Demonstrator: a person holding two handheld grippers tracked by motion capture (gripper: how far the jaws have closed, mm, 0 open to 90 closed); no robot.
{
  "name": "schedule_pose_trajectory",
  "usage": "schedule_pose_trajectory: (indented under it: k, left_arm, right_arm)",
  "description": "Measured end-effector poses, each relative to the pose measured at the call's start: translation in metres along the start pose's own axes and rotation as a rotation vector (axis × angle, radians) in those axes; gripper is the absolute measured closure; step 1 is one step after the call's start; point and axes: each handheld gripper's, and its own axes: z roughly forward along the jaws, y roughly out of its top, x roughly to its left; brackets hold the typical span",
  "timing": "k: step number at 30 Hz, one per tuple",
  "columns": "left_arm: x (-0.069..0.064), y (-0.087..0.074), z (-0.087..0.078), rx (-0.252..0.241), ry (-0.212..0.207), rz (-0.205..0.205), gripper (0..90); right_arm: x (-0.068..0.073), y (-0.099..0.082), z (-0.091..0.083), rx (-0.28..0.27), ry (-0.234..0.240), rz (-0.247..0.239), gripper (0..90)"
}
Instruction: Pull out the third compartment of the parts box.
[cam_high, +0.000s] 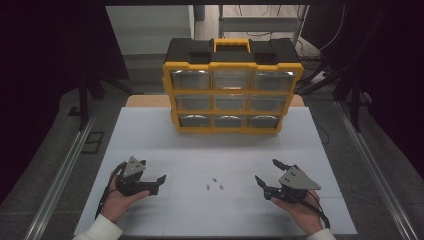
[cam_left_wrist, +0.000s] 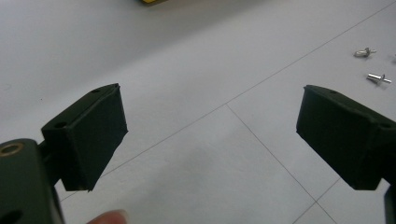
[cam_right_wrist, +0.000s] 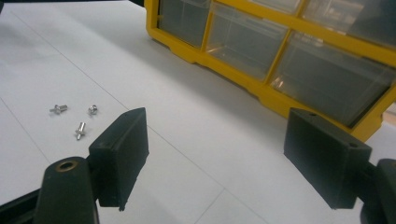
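Lying on the table: three small metal screws (cam_high: 214, 183), close together, between the two grippers and touching neither.
Left gripper (cam_high: 151, 176): held low over the white table (cam_high: 150, 140), jaws spread wide, nothing between them; screws off to its right.
Right gripper (cam_high: 269, 173): also low, jaws spread wide and empty; screws to its left.
Hands: one behind each gripper, white sleeves at the near edge.
Drawer box (cam_high: 232, 85): yellow and black, upright at the far side, nine clear drawers facing us, well apart from the screws.
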Motion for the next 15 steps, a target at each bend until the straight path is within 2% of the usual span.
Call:
schedule_pose_trajectory:
  k: [5,7,10,13,15]
  left_arm:
    - [0.0001,0.0,0.0001,0.001,0.0,0.002,8.9]
    - [0.0002,-0.0001,0.0004,0.003,0.001,0.003,8.9]
    - [0.0002,-0.0002,0.0005,0.003,0.001,0.004,8.9]
    - [0.0002,-0.0002,0.0006,0.003,0.001,0.005,8.8]
    - [0.0002,-0.0002,0.0006,0.004,0.001,0.006,8.9]
  right_arm:
    - [0.0009,0.0019,-0.001,-0.008,-0.006,-0.045,21.7]
    - [0.0019,0.0036,-0.0017,-0.01,-0.018,-0.095,21.3]
    - [0.0027,0.0041,-0.002,-0.007,-0.026,-0.114,21.1]
    - [0.0036,0.0046,-0.0018,-0.002,-0.035,-0.152,20.6]
    - [0.005,0.0051,-0.0015,0.002,-0.045,-0.195,20.2]
